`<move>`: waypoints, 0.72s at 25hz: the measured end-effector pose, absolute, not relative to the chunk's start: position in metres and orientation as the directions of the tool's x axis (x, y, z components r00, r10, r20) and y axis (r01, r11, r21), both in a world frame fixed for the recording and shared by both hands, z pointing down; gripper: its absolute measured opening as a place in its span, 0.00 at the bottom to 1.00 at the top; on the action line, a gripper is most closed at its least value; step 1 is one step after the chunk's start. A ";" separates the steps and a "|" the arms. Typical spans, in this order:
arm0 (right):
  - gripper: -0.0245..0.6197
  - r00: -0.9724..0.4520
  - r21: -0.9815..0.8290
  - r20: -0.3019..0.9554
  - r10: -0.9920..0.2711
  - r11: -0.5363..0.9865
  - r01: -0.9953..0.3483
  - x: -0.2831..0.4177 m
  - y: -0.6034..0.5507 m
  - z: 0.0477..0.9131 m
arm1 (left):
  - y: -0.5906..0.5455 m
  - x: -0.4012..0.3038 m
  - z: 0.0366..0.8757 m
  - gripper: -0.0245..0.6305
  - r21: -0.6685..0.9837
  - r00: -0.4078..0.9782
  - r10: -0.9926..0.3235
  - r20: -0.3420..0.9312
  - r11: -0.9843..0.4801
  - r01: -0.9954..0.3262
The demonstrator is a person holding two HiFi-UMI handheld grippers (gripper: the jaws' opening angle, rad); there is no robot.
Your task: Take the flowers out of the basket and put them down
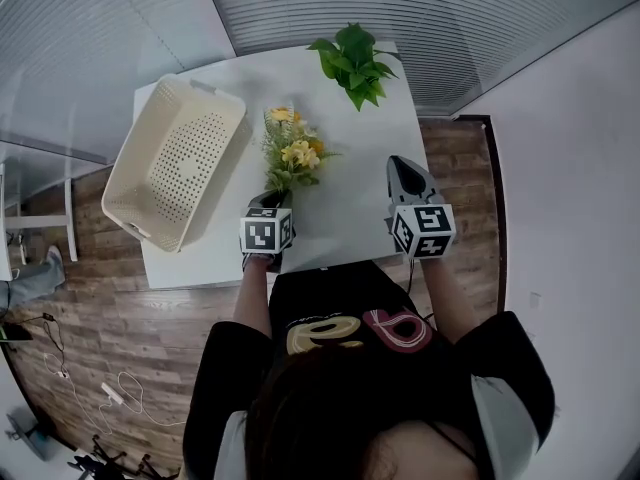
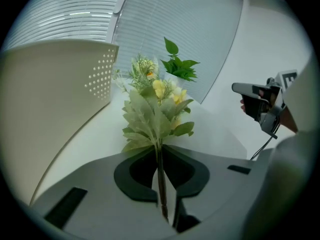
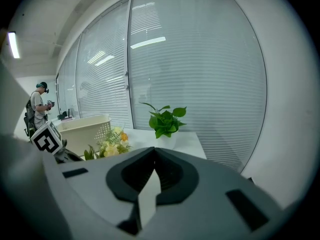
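The white surface [image 1: 350, 223] stands on a wood floor [image 1: 120, 333] beside window blinds [image 1: 420, 8]. Near its front edge, the left gripper [image 1: 270, 202] jaws pinch the flowers [image 1: 290, 153] by the stems. The right gripper [image 1: 403, 166] jaws are closed on nothing.

Flower bunch [image 1: 290, 151] — yellow and orange blooms, pale green leaves — points away from the person, its thin stems pinched in the left gripper [image 1: 268, 206]. Cream perforated basket [image 1: 175, 163] sits just left, tilted over the table [image 1: 350, 208] edge.
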State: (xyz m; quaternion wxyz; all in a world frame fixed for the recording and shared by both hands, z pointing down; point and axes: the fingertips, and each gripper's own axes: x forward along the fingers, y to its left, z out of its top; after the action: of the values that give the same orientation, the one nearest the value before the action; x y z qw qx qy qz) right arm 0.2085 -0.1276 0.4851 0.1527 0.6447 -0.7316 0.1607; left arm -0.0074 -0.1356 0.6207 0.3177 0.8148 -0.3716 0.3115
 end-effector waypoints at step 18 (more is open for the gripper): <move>0.05 -0.123 -0.040 0.448 -0.885 0.117 -0.992 0.202 -0.131 0.494 | -0.137 -0.014 0.641 0.11 0.289 0.511 -0.356 0.782 -0.520 -0.804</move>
State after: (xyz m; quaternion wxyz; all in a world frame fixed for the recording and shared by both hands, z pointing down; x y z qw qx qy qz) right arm 0.2022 -0.1310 0.4935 0.1592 0.6428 -0.7303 0.1677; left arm -0.0145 -0.1371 0.6409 0.3316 0.8036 -0.3608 0.3378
